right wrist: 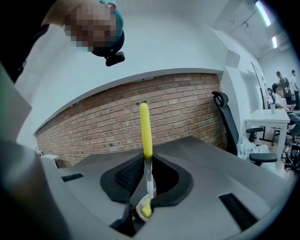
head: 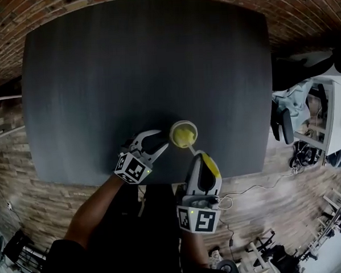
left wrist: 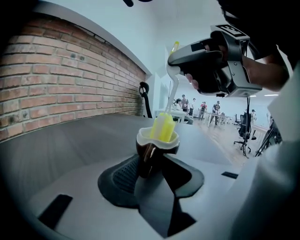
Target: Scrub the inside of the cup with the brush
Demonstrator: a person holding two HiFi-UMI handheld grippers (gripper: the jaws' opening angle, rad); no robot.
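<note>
At the lower middle of the head view, your right gripper [head: 201,160] was pinched on the handle of the brush [right wrist: 146,129], with the yellow sponge head sunk in the cup [left wrist: 157,147]. Just left of it, your left gripper [head: 159,143] stood spread wide, the cup between its tips but not visibly squeezed. To scrub well, you needed to close on the cup to steady it, then work the head round the wall. Beyond lay the dark table [head: 144,60].
</note>
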